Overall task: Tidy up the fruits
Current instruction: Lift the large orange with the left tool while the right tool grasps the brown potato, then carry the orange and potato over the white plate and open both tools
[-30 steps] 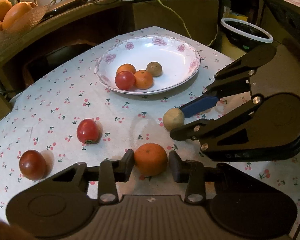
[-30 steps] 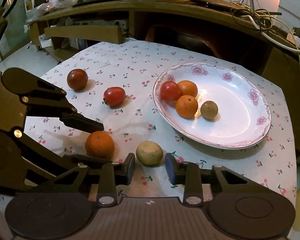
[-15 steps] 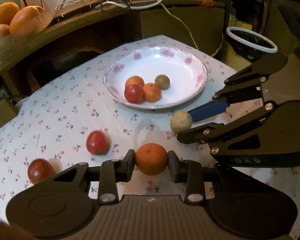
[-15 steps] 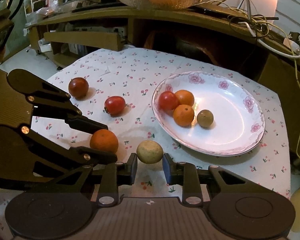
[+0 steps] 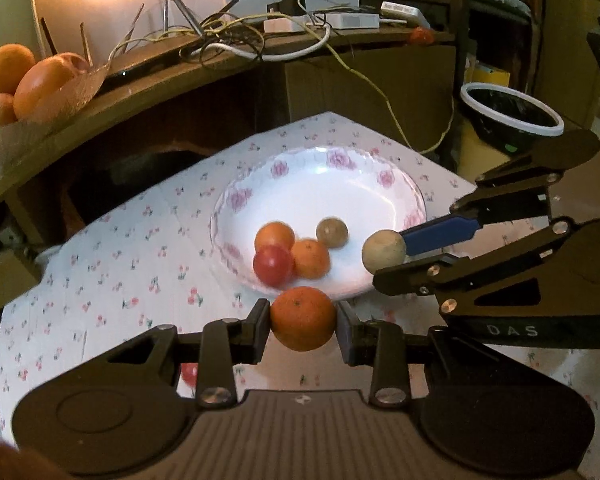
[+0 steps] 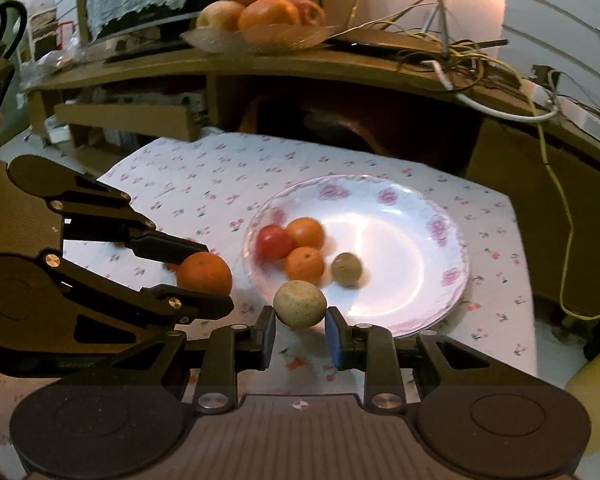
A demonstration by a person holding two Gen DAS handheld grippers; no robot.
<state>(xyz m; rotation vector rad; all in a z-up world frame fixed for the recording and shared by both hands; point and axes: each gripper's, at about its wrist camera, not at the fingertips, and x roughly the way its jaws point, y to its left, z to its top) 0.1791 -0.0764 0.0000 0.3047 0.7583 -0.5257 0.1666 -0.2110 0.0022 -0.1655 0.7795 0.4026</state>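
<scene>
My left gripper [image 5: 303,330] is shut on an orange [image 5: 303,318], held in the air just short of the white flowered plate [image 5: 364,196]. My right gripper [image 6: 300,332] is shut on a tan round fruit [image 6: 300,303], also lifted, at the plate's near rim [image 6: 458,280]. Each gripper shows in the other's view: the right one [image 5: 396,258] with the tan fruit [image 5: 383,249], the left one [image 6: 210,270] with the orange [image 6: 205,273]. In the plate lie a red tomato [image 5: 273,265], two oranges [image 5: 310,258] and a small brownish fruit [image 5: 332,232].
A red fruit [image 5: 189,374] lies on the cherry-print tablecloth [image 5: 120,264], mostly hidden under my left gripper. Behind the table runs a wooden shelf [image 6: 340,64] with a glass bowl of large fruit [image 6: 260,4] and tangled cables [image 5: 236,36]. A black bin [image 5: 508,120] stands at the right.
Both grippers rose off the tablecloth with their fruit and moved toward the plate. The right gripper's jaws came in onto the tan fruit. The two red fruits on the cloth dropped out of sight below.
</scene>
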